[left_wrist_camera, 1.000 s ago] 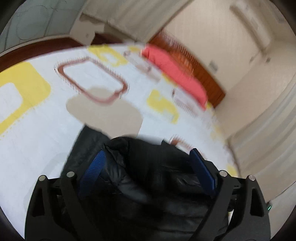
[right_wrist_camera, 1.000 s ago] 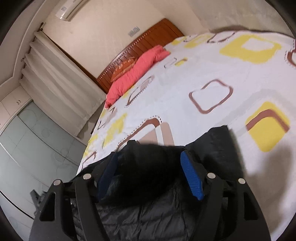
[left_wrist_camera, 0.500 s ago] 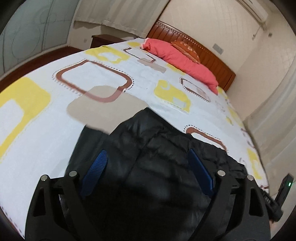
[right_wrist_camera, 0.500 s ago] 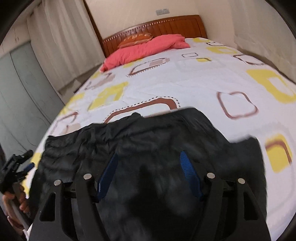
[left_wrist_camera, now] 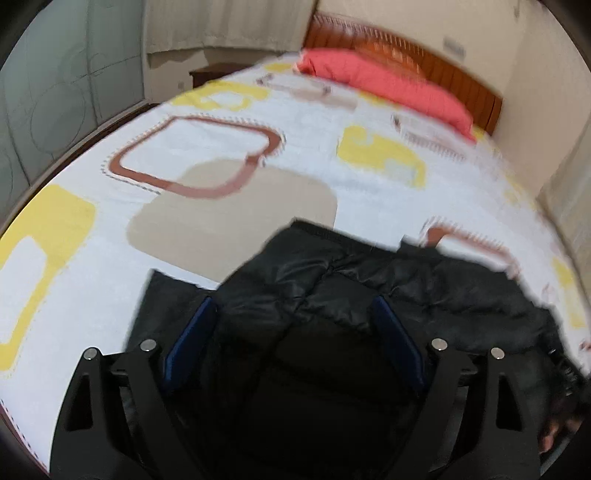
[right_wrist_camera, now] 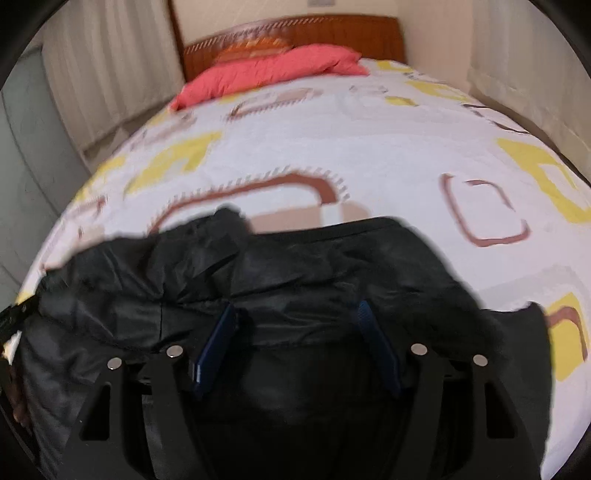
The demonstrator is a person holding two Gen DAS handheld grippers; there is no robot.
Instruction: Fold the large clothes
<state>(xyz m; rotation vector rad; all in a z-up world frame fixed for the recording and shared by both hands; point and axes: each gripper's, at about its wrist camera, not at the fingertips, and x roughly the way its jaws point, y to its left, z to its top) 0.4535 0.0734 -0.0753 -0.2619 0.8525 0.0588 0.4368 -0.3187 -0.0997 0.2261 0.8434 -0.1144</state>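
Each camera sits on a gripper and looks down along its blue fingers, very close to the black jacket [left_wrist_camera: 332, 280]. Both face up the bed [left_wrist_camera: 110, 229] to the red pillow [left_wrist_camera: 388, 81]. Both show the jacket [right_wrist_camera: 295, 266], bed and pillow.

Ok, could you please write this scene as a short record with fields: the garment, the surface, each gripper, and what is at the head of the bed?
garment: black puffy jacket, crumpled, at the near end of the bed
surface: bed sheet, white with yellow and brown squares
left gripper: jaws wide, jacket bunched between them, apparently gripped
right gripper: jacket fabric between its jaws, apparently gripped
head of bed: red bedding in front of a wooden headboard
fold: no neat fold visible yet
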